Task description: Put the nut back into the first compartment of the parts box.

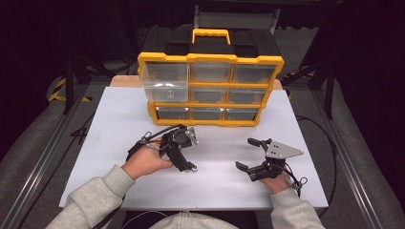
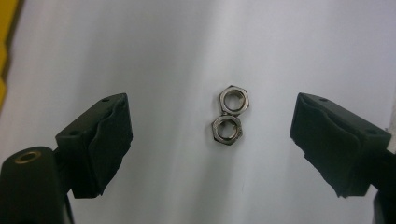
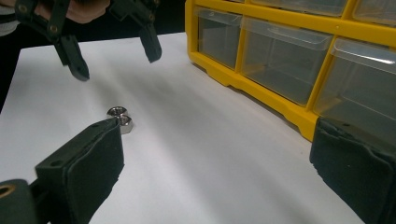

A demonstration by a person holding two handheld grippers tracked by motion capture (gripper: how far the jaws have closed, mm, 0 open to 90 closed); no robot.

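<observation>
Two steel hex nuts lie touching each other on the white tabletop. My left gripper points down over them, its jaws open wide on either side and nothing touching the pads. In the high view the left gripper is left of centre with the nuts at its tips. My right gripper rests open at the right, with nothing between its jaws. From the right gripper view the nuts sit just beyond its left jaw, with the left gripper hanging above them.
A yellow and black organizer with clear drawers stands at the back of the table; its top-left drawer is pulled out. The organizer's yellow frame runs along the right side of the right gripper view. Dark floor and rails surround the table.
</observation>
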